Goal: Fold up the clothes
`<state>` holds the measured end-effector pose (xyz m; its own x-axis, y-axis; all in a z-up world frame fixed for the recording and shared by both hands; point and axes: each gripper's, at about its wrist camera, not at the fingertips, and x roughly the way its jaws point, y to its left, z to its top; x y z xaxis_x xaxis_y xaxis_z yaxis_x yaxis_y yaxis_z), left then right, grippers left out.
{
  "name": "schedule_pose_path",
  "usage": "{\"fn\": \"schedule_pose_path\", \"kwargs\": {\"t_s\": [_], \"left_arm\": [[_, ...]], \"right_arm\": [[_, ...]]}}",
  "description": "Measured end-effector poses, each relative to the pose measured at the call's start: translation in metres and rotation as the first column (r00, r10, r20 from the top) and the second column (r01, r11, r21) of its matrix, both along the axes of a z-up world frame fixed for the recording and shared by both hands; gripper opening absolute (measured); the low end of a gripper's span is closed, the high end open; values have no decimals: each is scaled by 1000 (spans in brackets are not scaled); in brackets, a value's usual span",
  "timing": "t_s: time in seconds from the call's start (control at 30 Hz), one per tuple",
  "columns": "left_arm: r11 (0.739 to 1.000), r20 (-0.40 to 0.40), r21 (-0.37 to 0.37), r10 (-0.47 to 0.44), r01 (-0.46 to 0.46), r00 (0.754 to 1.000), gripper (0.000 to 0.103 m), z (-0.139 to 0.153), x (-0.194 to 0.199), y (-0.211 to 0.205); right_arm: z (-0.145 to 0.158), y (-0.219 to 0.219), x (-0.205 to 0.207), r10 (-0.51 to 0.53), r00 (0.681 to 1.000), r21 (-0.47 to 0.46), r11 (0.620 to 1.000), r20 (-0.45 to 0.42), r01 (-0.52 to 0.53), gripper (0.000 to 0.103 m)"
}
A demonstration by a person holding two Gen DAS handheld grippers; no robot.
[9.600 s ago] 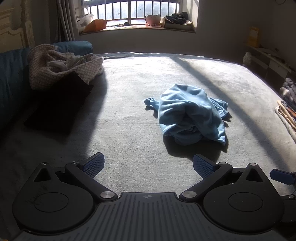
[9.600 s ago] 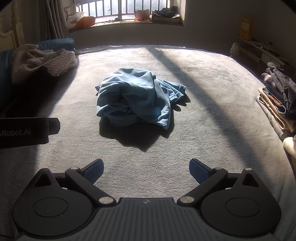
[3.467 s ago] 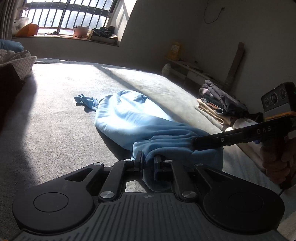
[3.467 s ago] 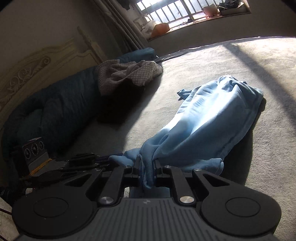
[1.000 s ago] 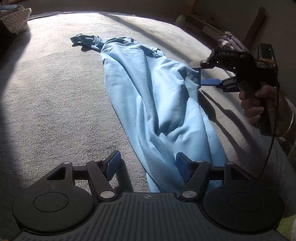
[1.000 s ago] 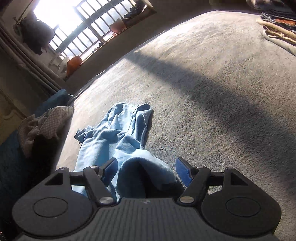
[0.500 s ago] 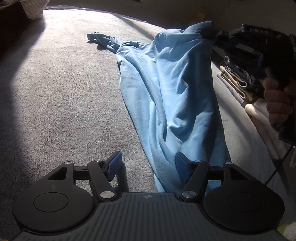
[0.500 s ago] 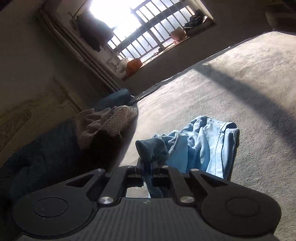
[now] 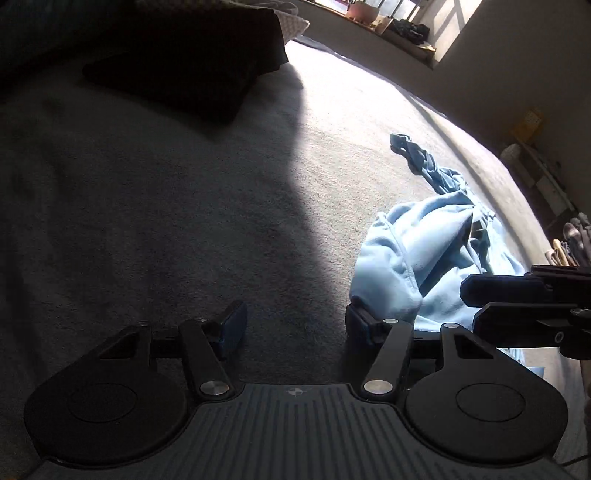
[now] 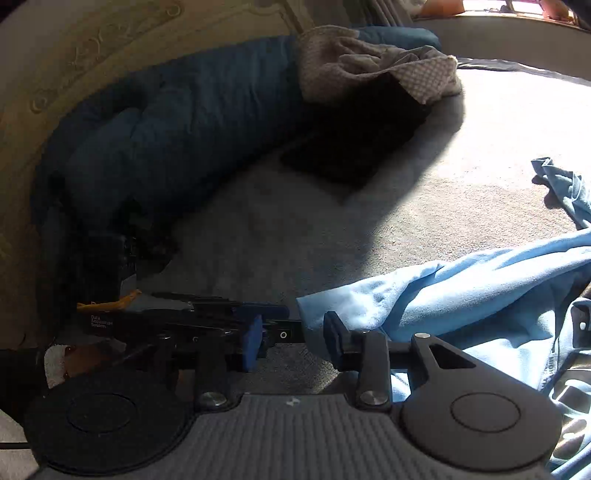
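Observation:
A light blue garment (image 9: 436, 254) lies rumpled on the grey bed cover (image 9: 184, 221), a thin end trailing toward the far side. My left gripper (image 9: 295, 325) is open and empty, its right finger touching the garment's near edge. In the right wrist view the garment (image 10: 480, 302) spreads to the right. My right gripper (image 10: 291, 339) is open, with the cloth's corner just beyond its right finger. The right gripper's body (image 9: 524, 306) shows at the right edge of the left wrist view, and the left gripper's body (image 10: 184, 317) shows at the left of the right wrist view.
A dark pillow (image 10: 362, 147) and a checked cloth (image 10: 373, 62) lie by a blue duvet (image 10: 184, 122) along the headboard. Folded clothes (image 9: 572, 240) sit at the bed's right side. A window sill (image 9: 388, 22) with objects is beyond the bed.
My right gripper has opened and let go of the garment, which has dropped back onto the bed. Both grippers have come low at the garment's near edge. The left gripper stays open.

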<state>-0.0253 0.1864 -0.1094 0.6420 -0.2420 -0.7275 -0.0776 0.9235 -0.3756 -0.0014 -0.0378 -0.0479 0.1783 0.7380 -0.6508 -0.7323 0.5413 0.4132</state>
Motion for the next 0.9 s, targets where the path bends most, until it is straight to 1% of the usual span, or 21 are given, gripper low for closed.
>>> {"fn": "schedule_pose_path", "kwargs": {"t_s": [0.1, 0.13, 0.17, 0.2, 0.27, 0.3, 0.37, 0.43, 0.5, 0.57, 0.63, 0.67, 0.77, 0.8, 0.87, 0.9], "left_arm": [[1000, 42, 14, -8, 8, 999, 63, 6, 3, 0], [1000, 52, 15, -13, 13, 999, 64, 8, 6, -2], [1000, 59, 11, -21, 20, 998, 65, 10, 8, -5], [1000, 66, 8, -28, 28, 997, 65, 12, 11, -8], [999, 81, 5, -51, 51, 995, 66, 15, 17, -15], [998, 88, 7, -69, 69, 994, 67, 17, 20, -21], [992, 94, 14, -122, 121, 988, 73, 18, 29, -37], [984, 94, 25, -179, 178, 979, 85, 17, 36, -54], [972, 88, 79, -227, 221, 970, 89, 15, 43, -71], [955, 78, 139, -273, 260, 959, 89, 12, 51, -89], [940, 65, 196, -295, 278, 953, 89, 10, 57, -101], [936, 64, 208, -301, 283, 951, 89, 10, 60, -105], [925, 79, 258, -309, 280, 948, 89, 12, 65, -112], [920, 83, 281, -308, 274, 948, 89, 13, 66, -114], [911, 73, 323, -294, 256, 953, 89, 10, 69, -115], [909, 57, 333, -286, 251, 957, 89, 7, 70, -114]], "right_arm": [[8, -21, -9, -3, 1000, 38, 999, 0, 3, 52], [10, -34, -9, -33, 999, 61, 998, -11, 34, 55], [12, -48, -8, -68, 997, 86, 994, -25, 70, 57], [10, -67, -6, -136, 990, 92, 986, -47, 140, 59], [4, -105, -1, -280, 955, 93, 953, -94, 289, 60], [1, -124, 2, -350, 929, 91, 928, -117, 361, 61], [-5, -161, 8, -482, 861, 82, 863, -163, 498, 63], [-24, -197, 12, -622, 755, 14, 770, -210, 638, 63], [-39, -221, 14, -693, 675, 0, 698, -252, 716, 63], [-54, -242, 18, -747, 596, 5, 623, -293, 783, 62], [-55, -244, 29, -765, 588, 21, 605, -262, 796, 61], [-56, -245, 34, -772, 587, 31, 599, -244, 800, 61], [-55, -237, 57, -772, 615, 17, 621, -163, 784, 58], [-58, -234, 66, -771, 619, 0, 626, -149, 780, 53], [-65, -230, 75, -777, 615, -30, 624, -131, 781, 36], [-68, -228, 80, -780, 613, -45, 622, -123, 782, 8]]}}
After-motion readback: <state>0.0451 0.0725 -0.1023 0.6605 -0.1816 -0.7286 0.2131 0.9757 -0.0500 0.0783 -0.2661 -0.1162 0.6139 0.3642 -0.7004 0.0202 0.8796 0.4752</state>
